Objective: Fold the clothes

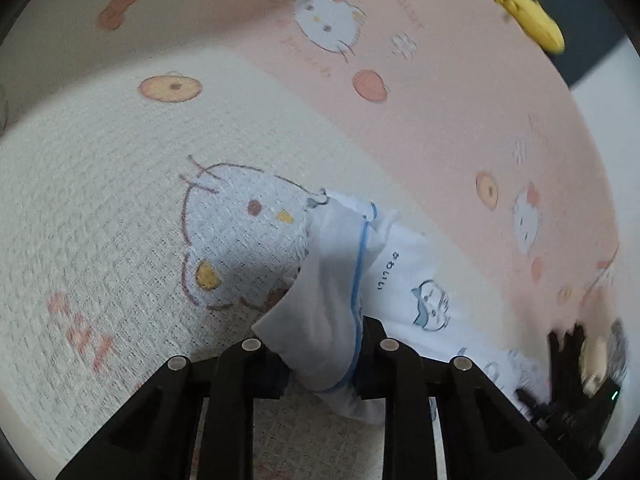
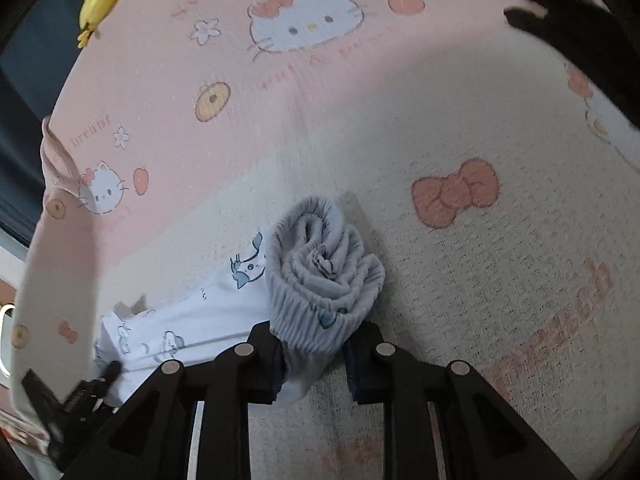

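In the left wrist view, the left gripper [image 1: 320,364] is at the bottom centre of the frame; its fingers [image 1: 374,344] are closed on a white garment [image 1: 404,280] with a blue seam and small printed cartoon figures; the held edge stands up between the fingers, and the rest of the cloth lies to the lower right on a blanket [image 1: 100,200] printed with cat faces, bows and doughnuts, cream on one side and pink on the other. A yellow object [image 1: 532,20] is at the upper right, blurred.

In the right wrist view, the right gripper [image 2: 314,360] is at the bottom centre; its fingers [image 2: 266,348] hold the bunched grey ribbed part of the garment [image 2: 320,272]; the white printed part spreads to the lower left on the blanket [image 2: 500,280].
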A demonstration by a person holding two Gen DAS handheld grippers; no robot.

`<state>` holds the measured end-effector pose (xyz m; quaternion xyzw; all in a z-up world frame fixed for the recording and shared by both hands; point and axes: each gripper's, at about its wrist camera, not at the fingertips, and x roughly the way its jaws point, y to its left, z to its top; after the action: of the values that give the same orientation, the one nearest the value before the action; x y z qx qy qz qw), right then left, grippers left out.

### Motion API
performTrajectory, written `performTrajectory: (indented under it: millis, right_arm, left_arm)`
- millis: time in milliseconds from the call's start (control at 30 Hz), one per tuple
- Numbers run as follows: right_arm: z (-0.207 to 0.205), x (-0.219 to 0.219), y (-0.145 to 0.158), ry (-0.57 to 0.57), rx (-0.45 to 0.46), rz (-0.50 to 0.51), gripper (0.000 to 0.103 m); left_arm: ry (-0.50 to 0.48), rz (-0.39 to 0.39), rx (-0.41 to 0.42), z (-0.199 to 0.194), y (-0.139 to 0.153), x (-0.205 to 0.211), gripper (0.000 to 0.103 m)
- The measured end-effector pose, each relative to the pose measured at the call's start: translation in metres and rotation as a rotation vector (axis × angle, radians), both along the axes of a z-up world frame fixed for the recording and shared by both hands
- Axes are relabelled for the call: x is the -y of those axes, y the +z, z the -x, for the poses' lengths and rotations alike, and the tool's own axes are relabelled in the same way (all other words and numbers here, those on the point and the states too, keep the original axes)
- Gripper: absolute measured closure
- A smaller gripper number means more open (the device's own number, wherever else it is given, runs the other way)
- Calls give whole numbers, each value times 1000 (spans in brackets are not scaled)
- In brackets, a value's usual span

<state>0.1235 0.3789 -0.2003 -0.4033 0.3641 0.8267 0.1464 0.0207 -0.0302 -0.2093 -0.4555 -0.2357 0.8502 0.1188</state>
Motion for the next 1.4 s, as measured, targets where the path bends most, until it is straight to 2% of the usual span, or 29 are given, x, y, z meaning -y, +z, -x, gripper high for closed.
performTrajectory:
  millis: [133,200,267,300,333,367,467,500,633,733,800,833,867,900,933,967,1067,1267,1333,1400]
  right_arm:
    - [-1,-4,-1,10,-7,36,75]
    - [-3,-6,0,-1,4,76,70]
    - [-9,-9,2,-26,22,101,57]
    - [-12,-12,5,-44,35,99,54]
    - [-12,-15,6,-57,45,98,46]
    - [-16,-16,8,-67,48,104,44]
    - [-29,-19,12,-101,40,142,44]
    - [-34,-19,14,-110,35,141,44]
    - [-45,-11,33,-122,-14,70,44]
    - [-39,4,52,-56,-53,-85,44]
    - [-31,19,64,23,-78,-206,49]
    - [-21,31,67,90,-81,-247,59]
    - [-11,42,69,158,-83,-287,72]
    - [-2,52,71,214,-82,-314,79]
    - [3,58,68,240,-74,-312,95]
    - [7,64,65,266,-65,-309,97]
    - [18,78,53,326,-29,-286,97]
    - [29,83,38,369,-4,-226,97]
    - [33,83,30,379,20,-205,97]
    - [36,82,21,387,55,-178,97]
  left_arm:
    - [27,-101,65,-2,2,11,76]
    - [40,-152,97,-3,4,16,64]
    - [53,-203,130,-4,5,22,33]
    - [60,-228,146,-5,5,25,29]
    - [67,-254,162,-5,6,27,26]
    - [73,-279,179,-6,7,30,26]
    - [93,-355,227,-7,8,38,26]
    - [90,-334,223,-9,11,36,26]
    - [31,-128,165,-17,25,14,26]
    - [-32,20,89,-23,41,-6,26]
    - [-90,90,2,-31,55,-21,27]
    - [-126,126,-46,-36,62,-31,32]
    - [-154,166,-81,-43,68,-39,50]
    - [-183,213,-115,-54,74,-47,60]
    - [-208,255,-141,-60,78,-54,74]
    - [-230,294,-159,-62,80,-62,77]
    - [-288,330,-186,-66,84,-80,77]
    - [-300,475,-246,-62,95,-94,77]
    - [-311,438,-243,-52,93,-94,77]
    - [-335,367,-195,-44,85,-96,77]
